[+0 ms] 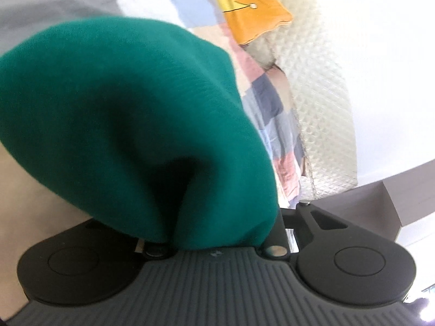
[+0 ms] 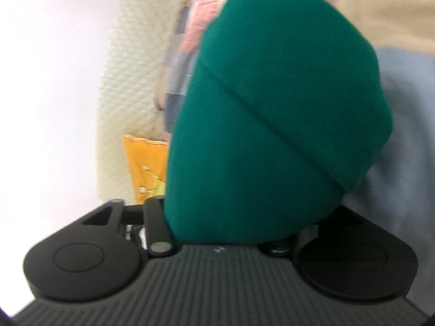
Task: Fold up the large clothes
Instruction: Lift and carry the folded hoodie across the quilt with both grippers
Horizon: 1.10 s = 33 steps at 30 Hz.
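Two grippers, left (image 1: 217,233) and right (image 2: 225,233), each hold a bunch of the green garment (image 1: 130,125) between narrowed jaws, so it hangs close before both cameras. Likely step: lifting an edge to fold. Next, carry both corners over evenly. No containers show.

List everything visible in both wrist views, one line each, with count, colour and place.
green garment: one, teal green, bunched in front of both cameras, gripped by both grippers
orange cloth: one, orange with yellow, in the background
checked fabric: one, pink, blue and grey, beside the cream textile
cream textile: one, off-white, quilted texture
blue cloth: one, pale blue, behind the garment
left gripper: one, black, closed on the garment
right gripper: one, black, closed on the garment
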Each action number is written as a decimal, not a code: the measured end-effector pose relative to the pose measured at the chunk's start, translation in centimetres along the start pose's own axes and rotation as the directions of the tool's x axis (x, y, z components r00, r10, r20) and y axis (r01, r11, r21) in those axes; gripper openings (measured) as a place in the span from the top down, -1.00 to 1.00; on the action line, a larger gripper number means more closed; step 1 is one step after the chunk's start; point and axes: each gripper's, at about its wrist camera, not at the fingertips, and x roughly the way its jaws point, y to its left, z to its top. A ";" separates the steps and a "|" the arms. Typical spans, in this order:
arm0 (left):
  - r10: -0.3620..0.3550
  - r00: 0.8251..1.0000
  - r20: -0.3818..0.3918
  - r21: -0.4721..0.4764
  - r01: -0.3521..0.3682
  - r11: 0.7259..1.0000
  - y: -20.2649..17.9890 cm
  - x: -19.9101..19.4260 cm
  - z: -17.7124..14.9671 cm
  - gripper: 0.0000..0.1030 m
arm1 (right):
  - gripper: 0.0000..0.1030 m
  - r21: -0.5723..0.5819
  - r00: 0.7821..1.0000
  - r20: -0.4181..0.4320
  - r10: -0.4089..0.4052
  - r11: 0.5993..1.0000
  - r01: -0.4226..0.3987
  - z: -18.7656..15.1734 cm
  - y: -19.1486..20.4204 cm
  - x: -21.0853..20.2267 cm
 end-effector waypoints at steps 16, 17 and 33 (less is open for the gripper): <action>-0.183 0.983 -0.003 0.115 0.182 0.976 -6.8 -6.0 1.8 0.42 | 0.19 -0.147 0.975 -0.027 0.219 0.964 -0.221 1.8 8.2 -5.8; -0.191 0.982 -0.009 0.128 0.190 0.973 -7.9 -5.7 1.9 0.42 | 0.19 -0.154 0.974 -0.026 0.224 0.962 -0.225 2.4 8.8 -6.1; -0.232 0.964 -0.133 0.261 0.260 0.930 -21.9 19.3 4.2 0.42 | 0.19 -0.243 0.963 0.060 0.263 0.940 -0.242 18.0 15.1 -0.3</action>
